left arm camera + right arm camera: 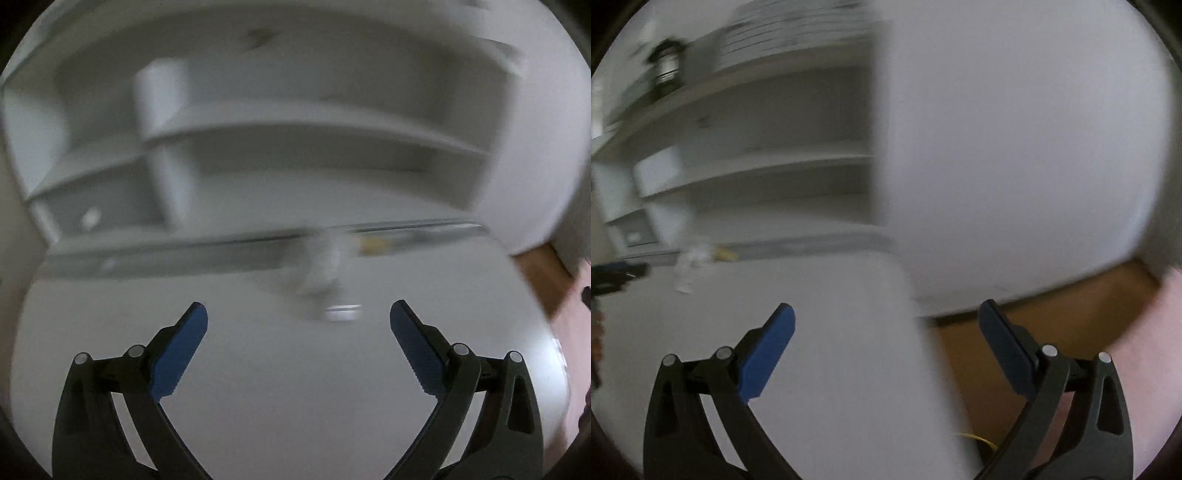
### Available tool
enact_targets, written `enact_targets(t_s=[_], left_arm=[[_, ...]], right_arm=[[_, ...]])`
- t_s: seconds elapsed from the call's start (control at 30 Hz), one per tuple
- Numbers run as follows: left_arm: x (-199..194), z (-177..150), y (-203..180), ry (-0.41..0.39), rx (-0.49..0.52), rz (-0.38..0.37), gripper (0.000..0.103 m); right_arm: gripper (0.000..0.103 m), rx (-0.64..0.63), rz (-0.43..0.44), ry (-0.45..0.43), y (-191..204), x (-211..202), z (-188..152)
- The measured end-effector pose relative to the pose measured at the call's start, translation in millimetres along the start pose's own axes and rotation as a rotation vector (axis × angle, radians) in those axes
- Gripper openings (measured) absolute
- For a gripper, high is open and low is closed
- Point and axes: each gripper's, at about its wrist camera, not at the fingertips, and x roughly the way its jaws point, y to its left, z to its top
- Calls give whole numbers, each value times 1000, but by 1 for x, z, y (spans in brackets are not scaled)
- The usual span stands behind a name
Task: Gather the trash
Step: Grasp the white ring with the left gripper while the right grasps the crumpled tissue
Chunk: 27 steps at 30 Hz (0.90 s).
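Observation:
Both views are motion-blurred. In the left wrist view a blurred pale crumpled piece of trash [325, 273] lies on the white table [258, 369] near its far edge, with a small yellowish scrap [375, 243] beside it. My left gripper [298, 314] is open and empty, just short of the trash. In the right wrist view the same pale trash [689, 264] and yellowish scrap [726, 254] show far to the left. My right gripper [885, 314] is open and empty over the table's right edge [923, 350]. The left gripper's tip [620, 273] shows at the left border.
White shelving [295, 129] stands behind the table; it also shows in the right wrist view [757, 166], with a dark lantern-like object [666, 62] on top. A large white panel [1015, 147] rises at right. Wooden floor [1052, 306] lies beyond the table edge.

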Motion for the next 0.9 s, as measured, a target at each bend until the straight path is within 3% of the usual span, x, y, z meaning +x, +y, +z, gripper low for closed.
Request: enact_targets(t_s=[0.07, 0.17, 0.23, 0.37, 0.5, 0.6, 0.83, 0.9], left_arm=[[9, 1, 22, 23, -37, 3, 96], [29, 2, 16, 51, -8, -20, 96], [44, 10, 11, 65, 15, -38, 96], [57, 16, 16, 78, 42, -71, 96], [79, 22, 27, 108, 32, -114, 94], [81, 22, 30, 118, 22, -149, 94], [94, 25, 19, 130, 74, -155, 94], [96, 28, 21, 122, 66, -147, 86]], right_arm=[[96, -44, 118, 22, 48, 31, 18], [73, -77, 244, 92, 108, 73, 36], [70, -105, 323, 150, 140, 106, 45], [57, -113, 440, 233, 170, 130, 42], [51, -133, 458, 264, 199, 155, 53], [40, -157, 454, 287, 212, 168, 57], [39, -157, 488, 322, 220, 190, 58], [39, -158, 489, 325, 220, 194, 56]])
